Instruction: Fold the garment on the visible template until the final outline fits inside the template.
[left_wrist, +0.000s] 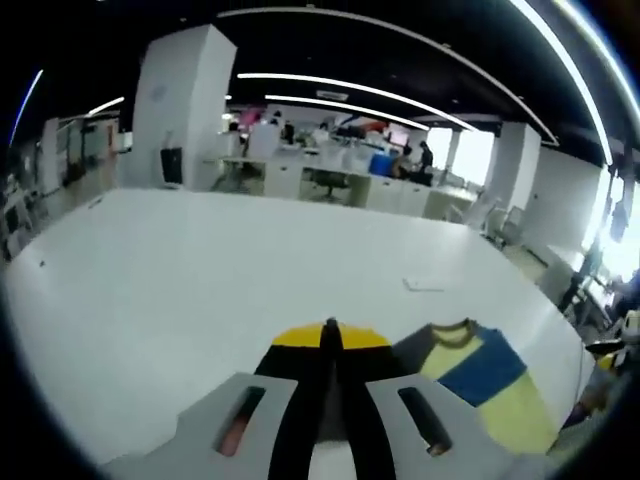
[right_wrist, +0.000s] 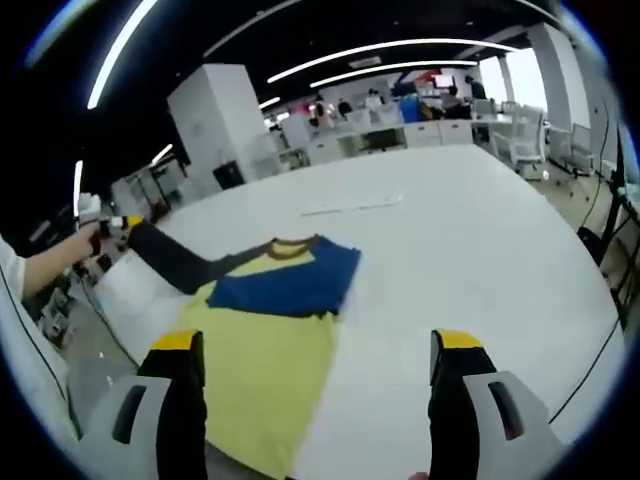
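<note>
The left gripper (right_wrist: 128, 224) pinches the dark sleeve (right_wrist: 175, 258) of the garment (right_wrist: 270, 340) on the white table (right_wrist: 470, 260). The right gripper (right_wrist: 318, 385) hovers agape; most folding seemingly remains.

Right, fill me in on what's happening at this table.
A person is folding a yellow, blue and dark shirt on a large white table with hand-held tongs. The left tongs are shut on the shirt's dark sleeve, drawn out to the side off the table's edge. The right tongs hover open above the shirt's yellow lower part, holding nothing. The body of the shirt lies flat, so the fold looks barely begun.
</note>
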